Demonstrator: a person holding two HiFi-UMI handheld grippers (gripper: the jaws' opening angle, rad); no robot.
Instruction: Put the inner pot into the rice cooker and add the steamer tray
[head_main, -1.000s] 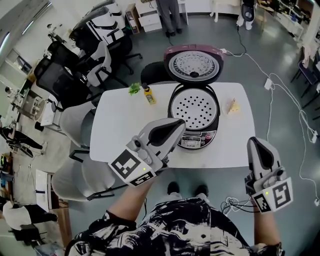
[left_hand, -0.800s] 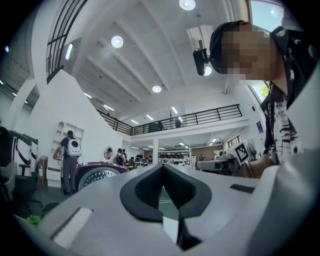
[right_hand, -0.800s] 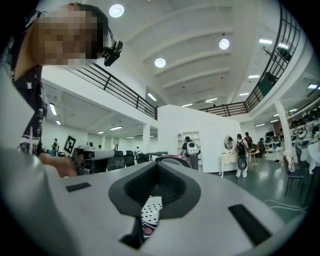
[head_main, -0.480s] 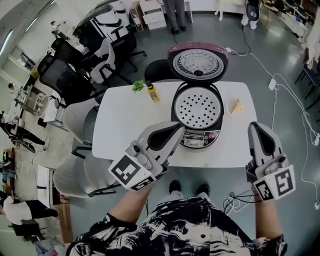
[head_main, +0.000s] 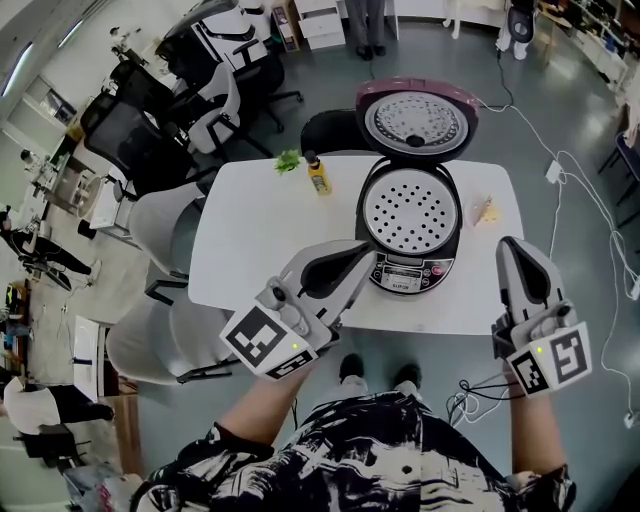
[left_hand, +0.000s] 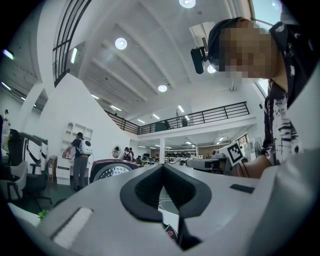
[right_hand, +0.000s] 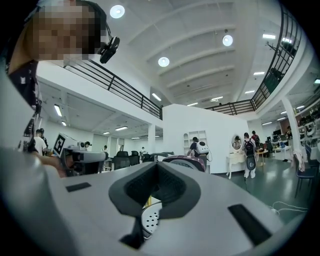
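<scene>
The rice cooker (head_main: 410, 225) stands on the white table (head_main: 250, 250) with its maroon lid (head_main: 417, 122) swung up and back. A white perforated steamer tray (head_main: 410, 212) lies in its mouth; the inner pot beneath is hidden. My left gripper (head_main: 362, 246) hovers shut and empty by the cooker's front left side. My right gripper (head_main: 512, 243) is shut and empty over the table's front right corner. The left gripper view shows the closed left gripper (left_hand: 163, 167) and the lid (left_hand: 107, 170) beyond. In the right gripper view, the shut right gripper (right_hand: 156, 165) has the tray (right_hand: 150, 217) showing below it.
A yellow bottle (head_main: 320, 176) and a green leafy item (head_main: 288, 160) sit at the table's far edge. A pale yellow object (head_main: 487, 210) lies right of the cooker. Office chairs (head_main: 165, 225) crowd the left side. Cables (head_main: 575, 200) trail across the floor at the right.
The head view has shifted, so the table and cooker sit further right in the picture. Both grippers stay shut and empty; the right one reaches slightly further over the table's corner.
</scene>
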